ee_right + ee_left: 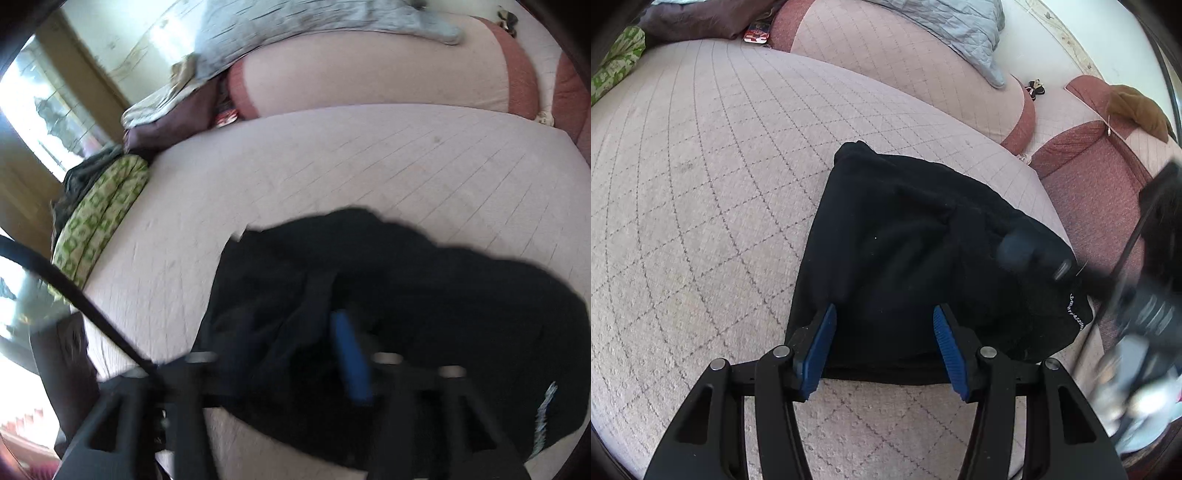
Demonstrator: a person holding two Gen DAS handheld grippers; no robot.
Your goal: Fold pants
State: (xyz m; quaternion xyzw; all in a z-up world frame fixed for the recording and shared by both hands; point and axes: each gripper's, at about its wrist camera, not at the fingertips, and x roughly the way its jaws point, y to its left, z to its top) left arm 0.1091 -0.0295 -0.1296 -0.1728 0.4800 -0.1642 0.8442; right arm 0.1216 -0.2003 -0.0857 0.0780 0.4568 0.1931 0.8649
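The black pants point(908, 240) lie folded in a compact stack on the pink quilted sofa seat point(701, 177). My left gripper point(884, 325) is open, its blue pads either side of the stack's near edge, holding nothing. My right gripper point(1034, 254) shows blurred over the right side of the pants. In the right wrist view the pants point(424, 277) cover much of my right gripper point(303, 332); one blue pad point(351, 358) shows and the other is hidden under cloth. The view is blurred, so whether the gripper is shut cannot be told.
Sofa back cushions point(894, 66) with a grey quilt point(960, 26) lie behind. A green patterned cloth point(617, 62) sits at the far left. A brown cloth point(1137, 107) hangs on the right armrest. A window point(44, 110) is at the left.
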